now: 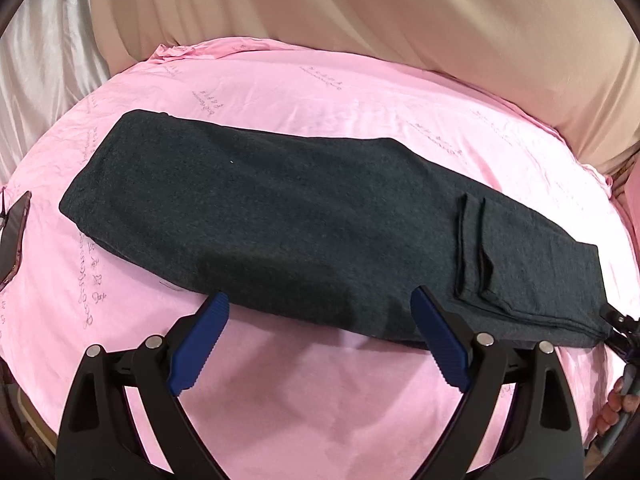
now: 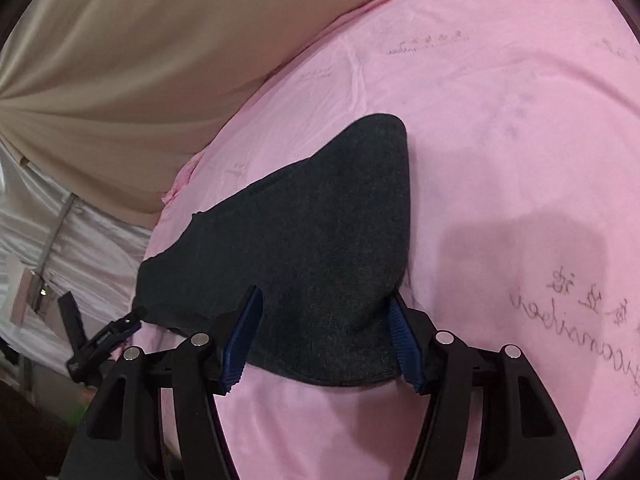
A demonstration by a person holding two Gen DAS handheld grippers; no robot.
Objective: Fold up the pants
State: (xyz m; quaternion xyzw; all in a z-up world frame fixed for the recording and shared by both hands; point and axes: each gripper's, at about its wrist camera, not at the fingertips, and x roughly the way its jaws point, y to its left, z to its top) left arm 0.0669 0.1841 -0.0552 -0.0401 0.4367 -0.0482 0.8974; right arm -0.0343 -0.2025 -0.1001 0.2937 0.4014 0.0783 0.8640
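Nearby, phone-like object [image 1: 14, 236] beside pants [image 1: 304, 220] on pink sheet [image 1: 320, 92].

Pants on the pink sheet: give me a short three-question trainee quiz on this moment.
1. True or false: the dark grey pants lie folded lengthwise on the pink sheet.
2. The left gripper is: A) shut on the pants, B) open at their near edge, C) out of view.
3. What lies at the sheet's far left edge in the left wrist view?

Key: 1 true. 2 B. 3 a phone.
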